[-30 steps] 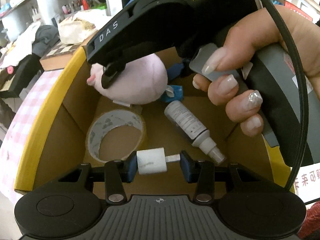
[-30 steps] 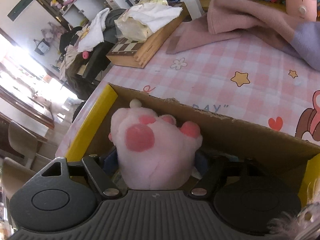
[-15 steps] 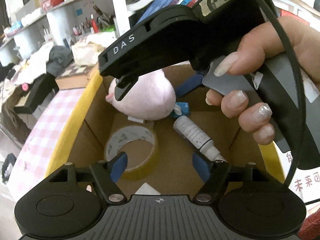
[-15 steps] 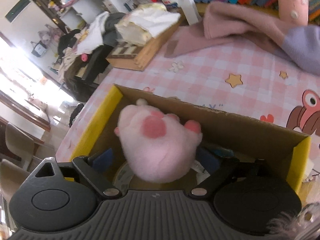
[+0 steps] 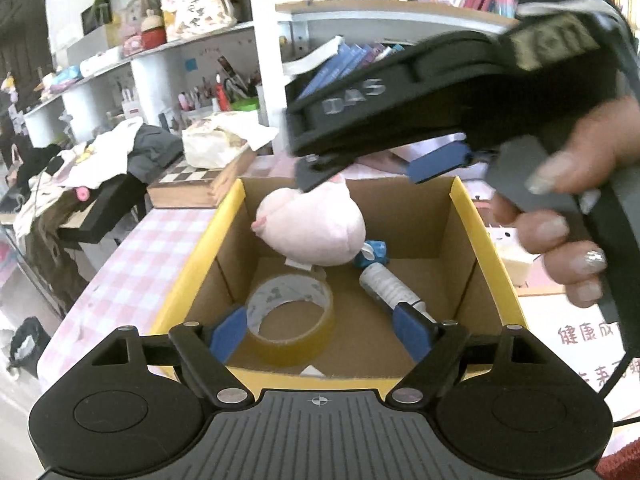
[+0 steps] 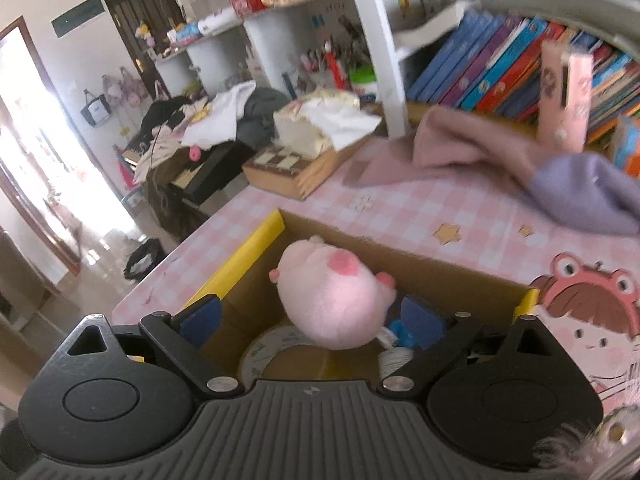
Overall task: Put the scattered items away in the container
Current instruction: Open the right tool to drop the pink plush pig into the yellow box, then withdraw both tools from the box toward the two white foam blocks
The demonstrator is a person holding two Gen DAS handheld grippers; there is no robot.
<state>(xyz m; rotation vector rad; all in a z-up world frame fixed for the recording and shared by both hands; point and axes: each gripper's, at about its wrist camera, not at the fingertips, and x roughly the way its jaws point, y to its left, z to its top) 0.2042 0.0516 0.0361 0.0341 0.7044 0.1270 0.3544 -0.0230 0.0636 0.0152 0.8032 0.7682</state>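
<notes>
Cardboard box (image 5: 464, 248) with yellow rim strips, on pink checked tablecloth (image 6: 420, 216). Inside:
- pink plush toy (image 5: 316, 228) against far wall, near far-left corner; resting on box contents, partly over the tape roll in right wrist view (image 6: 332, 300).
- tape roll (image 5: 290, 316) lying flat on floor, near-left area.
- white spray bottle (image 5: 388, 286) on its side, right of tape, nozzle end hidden behind left gripper's right pad.
- small blue-and-white item (image 5: 372, 250) at far wall, between plush and bottle; type unclear.
- small white piece (image 5: 312, 370) at near wall, mostly hidden by rim.

Left gripper (image 5: 320, 332): above near edge of box, pointing down into it, jaws opening, blue pads wide apart, gripping nothing; tape roll seen between pads but lower, on box floor.

Right gripper (image 6: 312, 316): above box, jaws opening, wide apart, empty; plush below and between pads, pads not touching it. Held by hand (image 5: 568, 216), body blurred in left wrist view.

Chessboard box (image 6: 296, 168), pink cloth (image 6: 452, 148) beyond the box on the table.
</notes>
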